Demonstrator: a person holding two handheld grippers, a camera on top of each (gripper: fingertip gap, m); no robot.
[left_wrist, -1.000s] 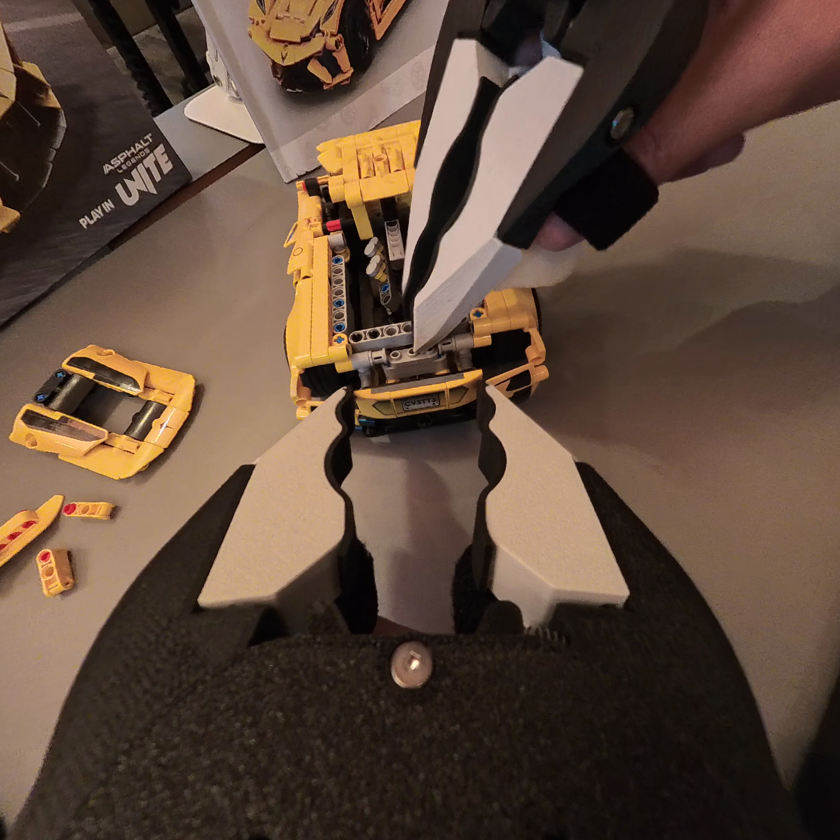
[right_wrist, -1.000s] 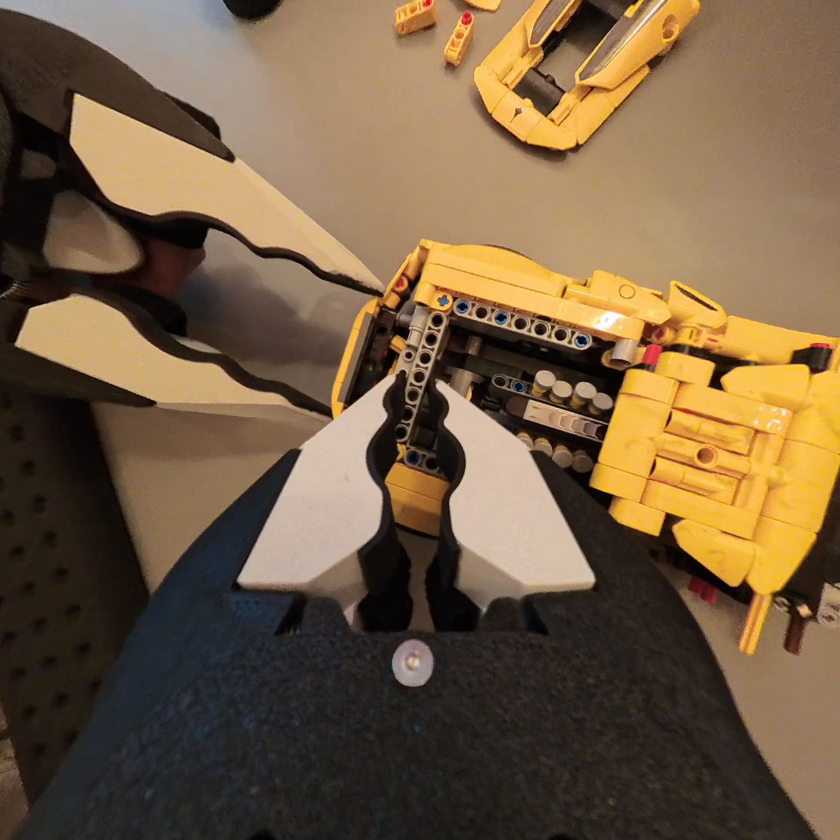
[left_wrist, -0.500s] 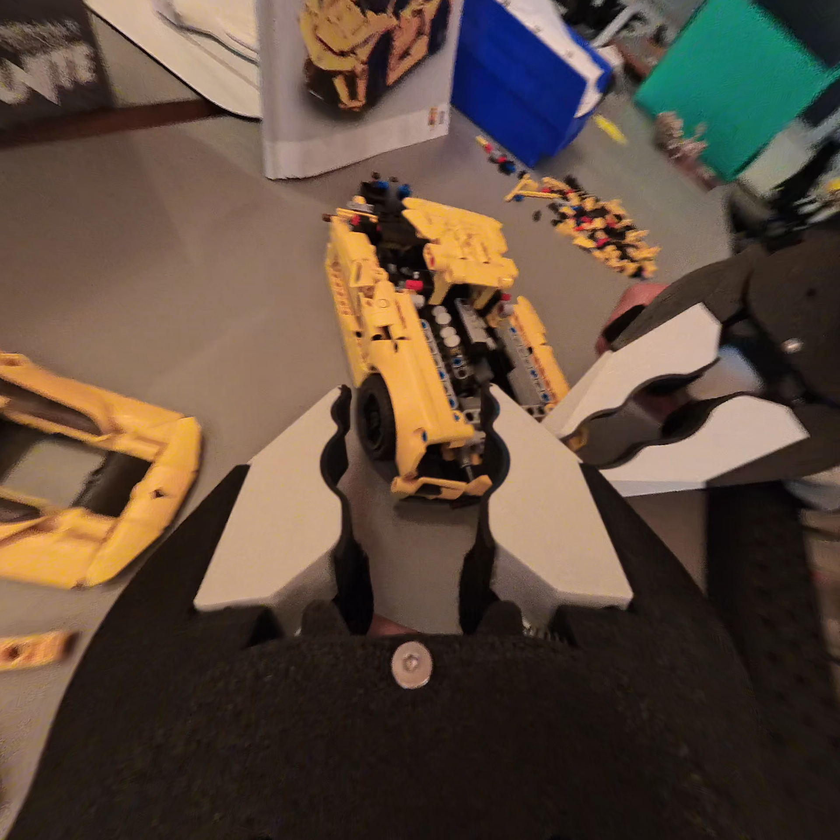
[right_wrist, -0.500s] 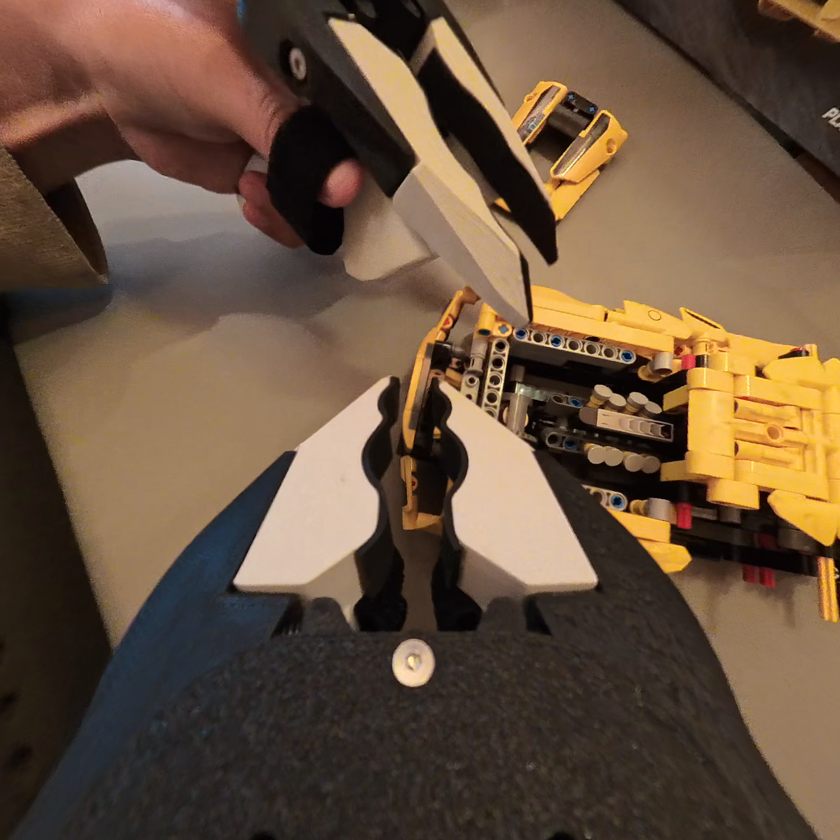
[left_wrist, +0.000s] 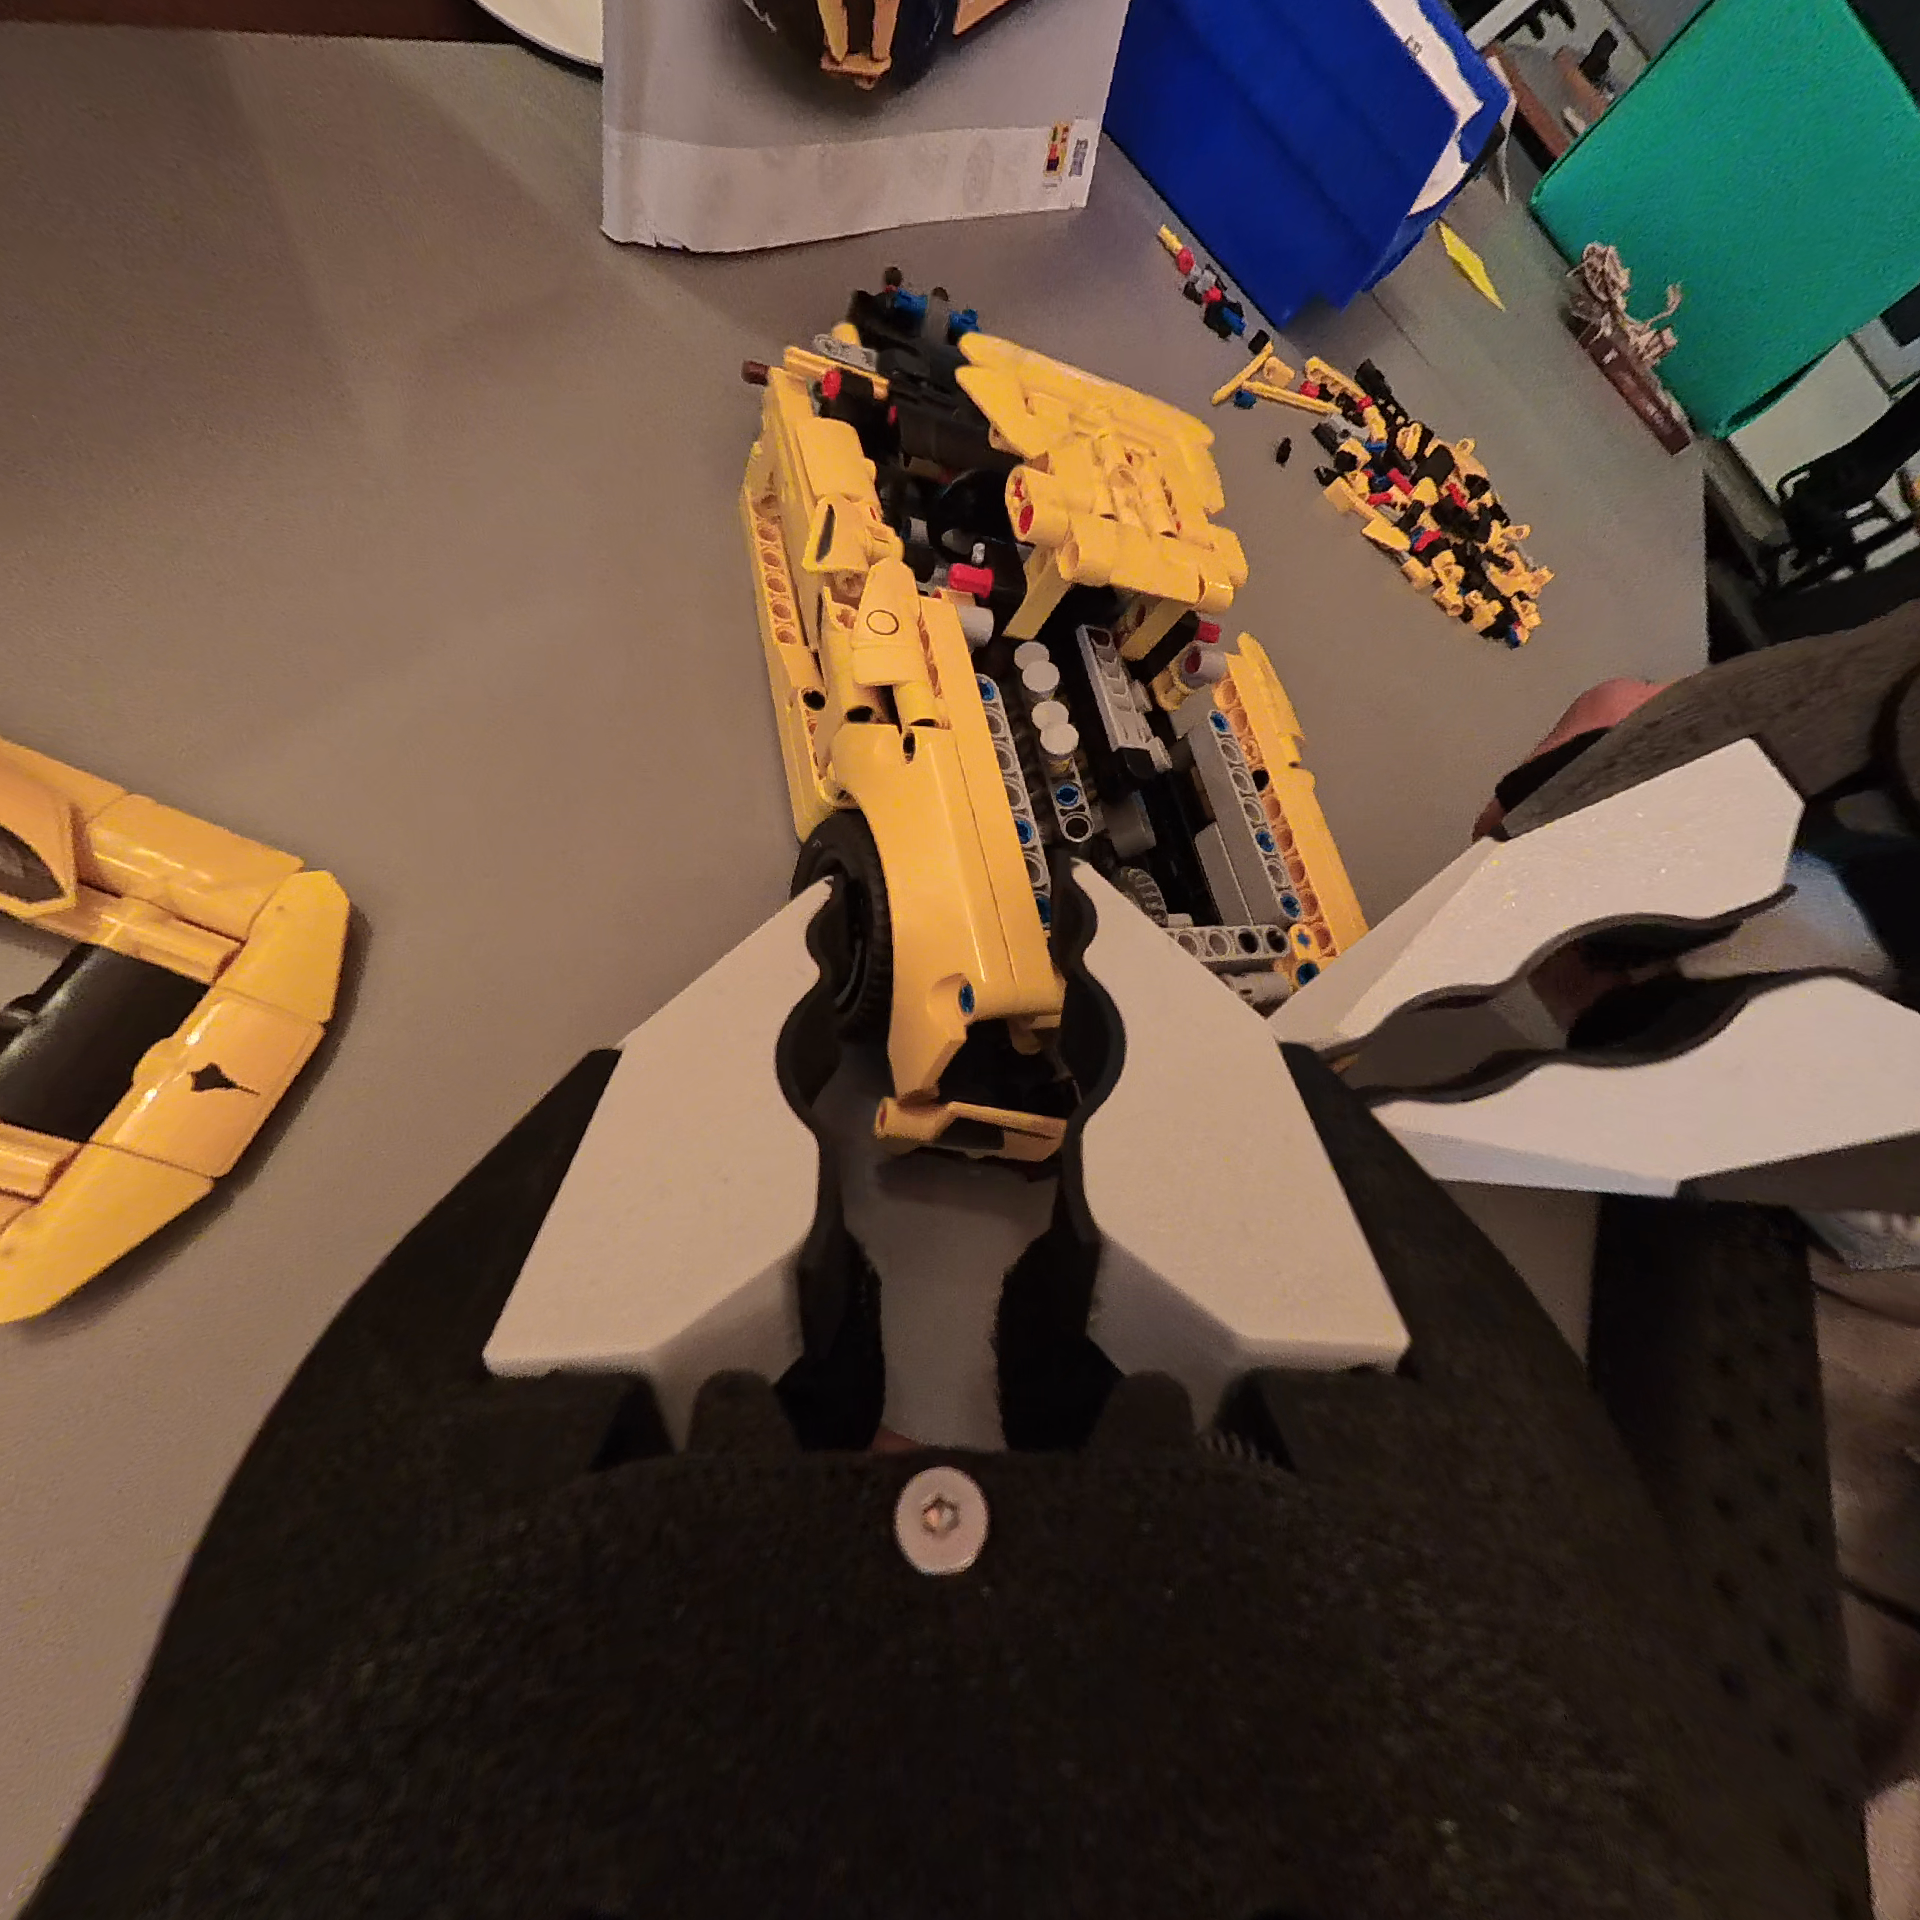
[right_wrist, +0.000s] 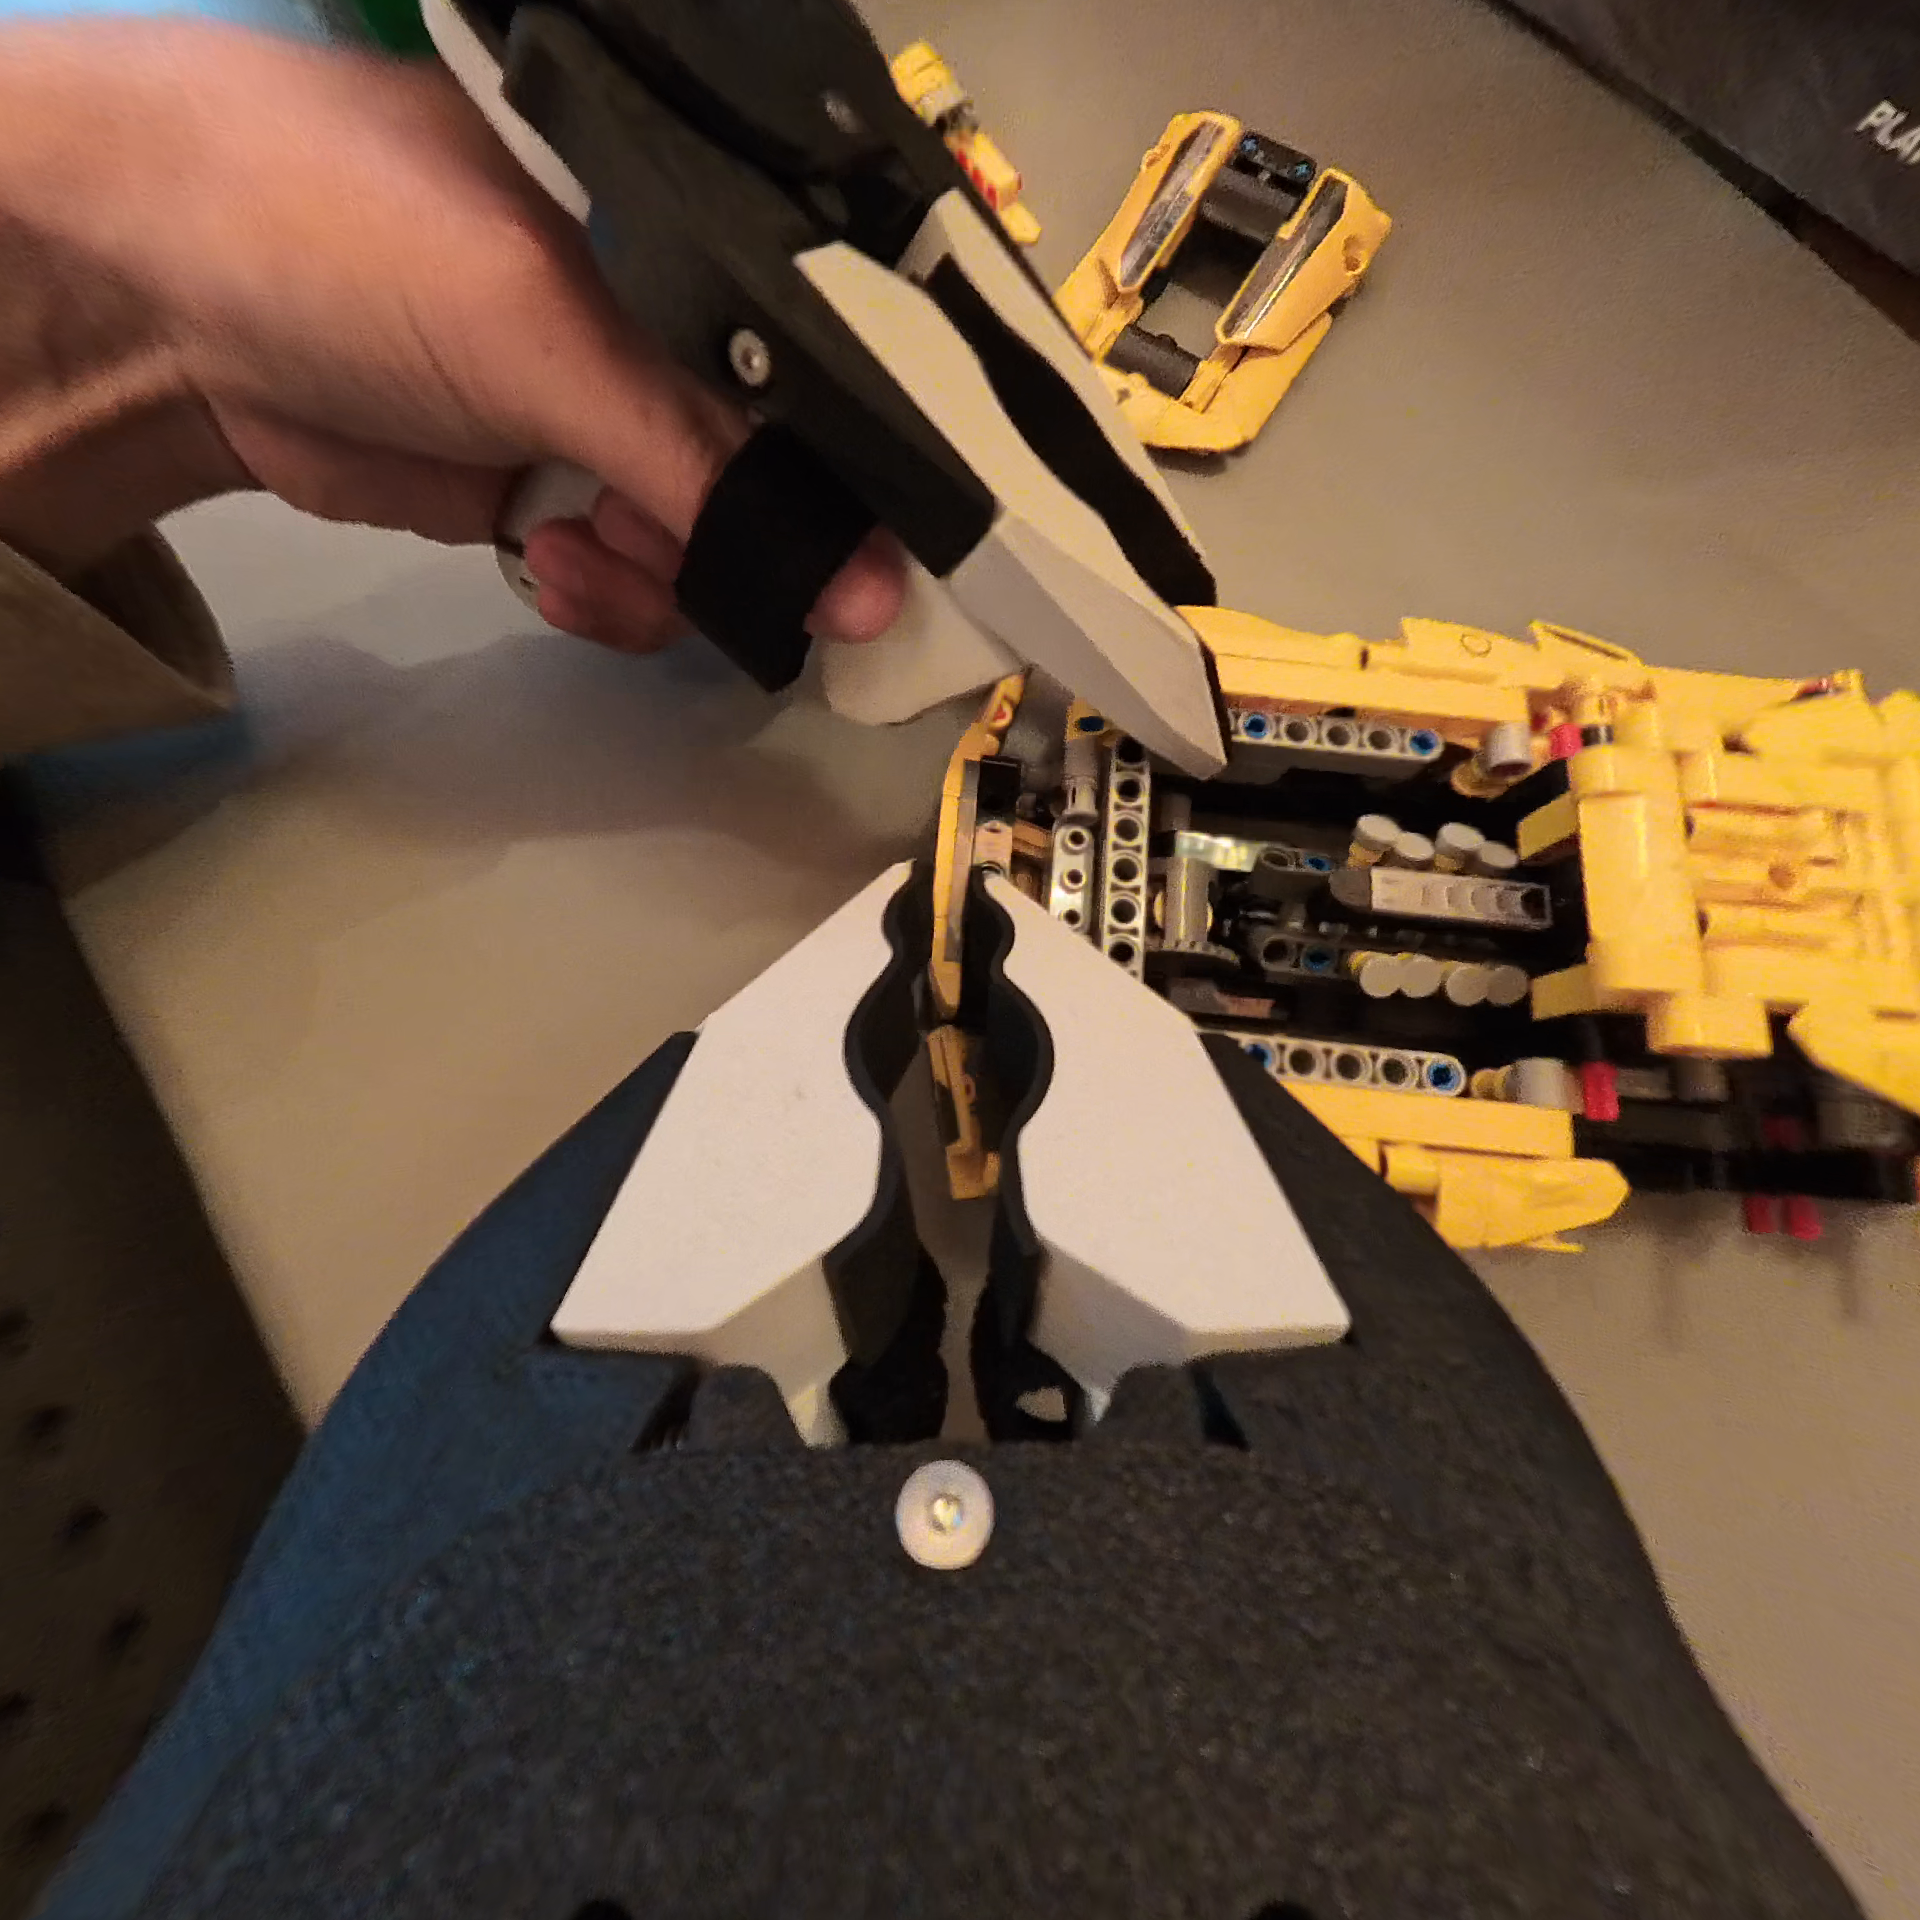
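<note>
A partly built yellow brick car (left_wrist: 1101, 488) lies on the grey table with its roof off and its grey beams and engine parts exposed. My left gripper (left_wrist: 951, 899) straddles the car's left rear fender and black wheel (left_wrist: 862, 935); both fingers touch them. From the right wrist view it (right_wrist: 1210, 686) comes down from above, held by a hand (right_wrist: 364, 343). My right gripper (right_wrist: 956, 883) is shut on the thin yellow rear end panel (right_wrist: 951, 935) of the car (right_wrist: 1714, 883). In the left wrist view the right gripper (left_wrist: 1340, 1049) reaches in from the right.
A detached yellow body section (left_wrist: 208, 1018) lies left of the car and also shows in the right wrist view (right_wrist: 1216, 281). A pile of loose small parts (left_wrist: 1423, 499), a blue bin (left_wrist: 1278, 135), a green box (left_wrist: 1745, 187) and a booklet (left_wrist: 852, 156) lie beyond. There is about 7 cm between the tips of the two grippers.
My left gripper swung from behind the car to its left rear side and narrowed around the fender. My right gripper left the grey beam and closed on the rear end panel.
</note>
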